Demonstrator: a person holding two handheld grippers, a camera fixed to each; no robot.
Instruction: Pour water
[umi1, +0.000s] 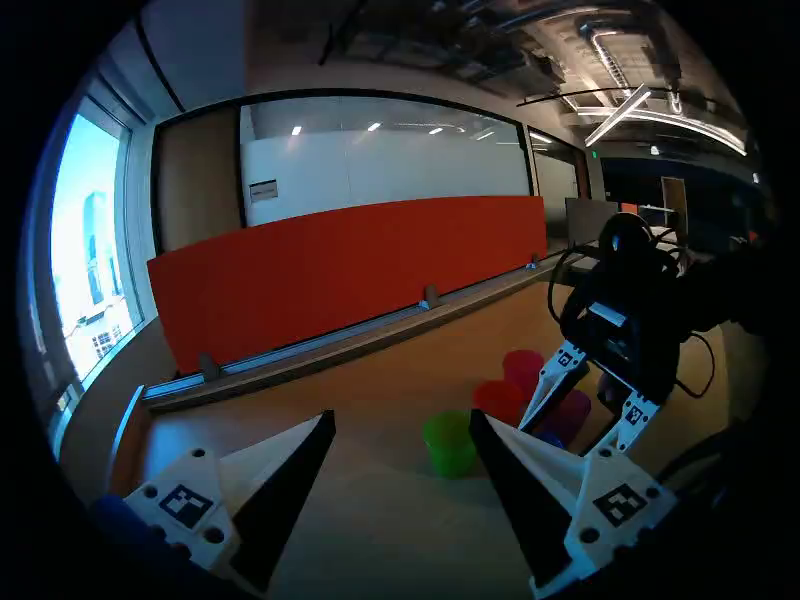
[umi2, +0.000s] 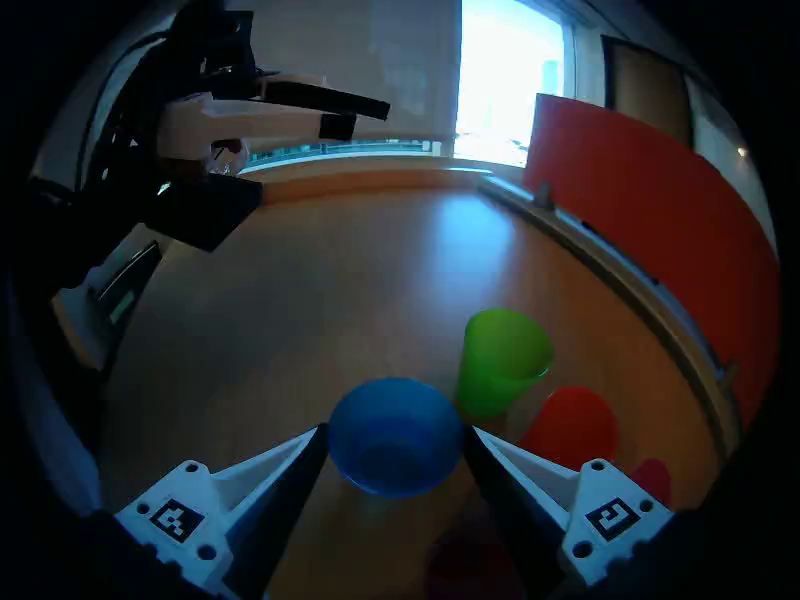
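A blue cup (umi2: 395, 435) stands upright between the fingertips of my right gripper (umi2: 396, 440). The jaws are spread wide and the tips flank its rim; I cannot tell if they press on it. Just beyond it are a green cup (umi2: 500, 360) and a red cup (umi2: 572, 425). My left gripper (umi1: 400, 440) hangs open above the table with nothing between its fingers. Past it I see the green cup (umi1: 450, 443), the red cup (umi1: 500, 400), a pink cup (umi1: 522, 366) and the right gripper (umi1: 567, 435) lowered among them.
A purple cup (umi1: 572, 412) stands behind the right gripper's fingers. The wooden table (umi2: 330, 290) runs to an orange divider panel (umi1: 350, 265) on a rail. The left gripper and the hand holding it (umi2: 215, 110) hang over the table's far side. Windows lie beyond.
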